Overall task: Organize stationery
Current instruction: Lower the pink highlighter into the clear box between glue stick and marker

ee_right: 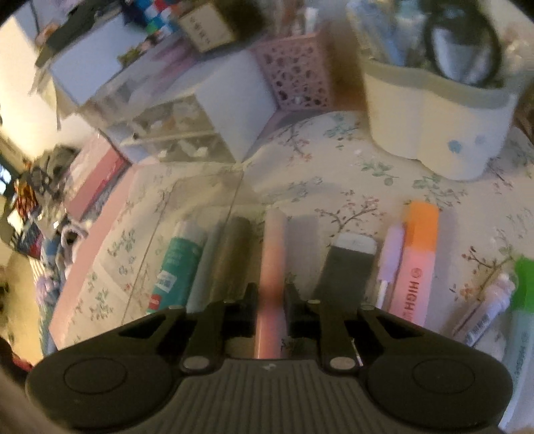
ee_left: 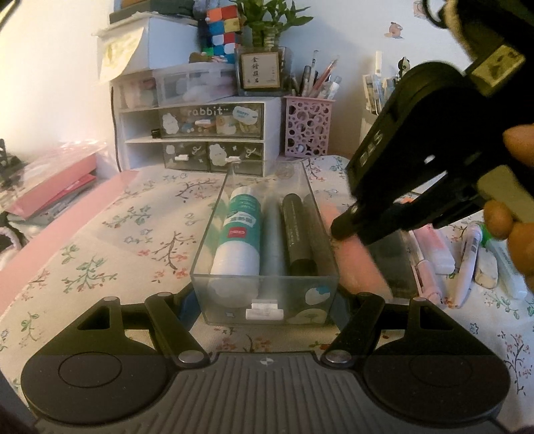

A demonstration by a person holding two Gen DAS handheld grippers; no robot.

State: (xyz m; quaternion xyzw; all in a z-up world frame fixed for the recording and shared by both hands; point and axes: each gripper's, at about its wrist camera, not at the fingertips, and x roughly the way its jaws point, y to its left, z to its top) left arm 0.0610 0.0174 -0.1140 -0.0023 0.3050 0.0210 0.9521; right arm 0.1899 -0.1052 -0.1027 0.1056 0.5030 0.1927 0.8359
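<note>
1. White drawer unit (ee_left: 200,133): stands at the far centre; one drawer is labelled "rabbit".
2. Potted plant (ee_left: 267,30): on top of the unit, behind a framed card (ee_left: 260,70).
3. Colour cube stack (ee_left: 222,31): left of the plant.
4. Floral tablecloth (ee_left: 100,260): covers the desk.

Left wrist cam: low, close, faces along the clear tray (ee_left: 267,293) toward the table's back edge. Right wrist cam: steeper down, close, tilted, blurred. Both views share tray, glue stick (ee_right: 177,267), pink pen cup (ee_left: 308,127).
</note>
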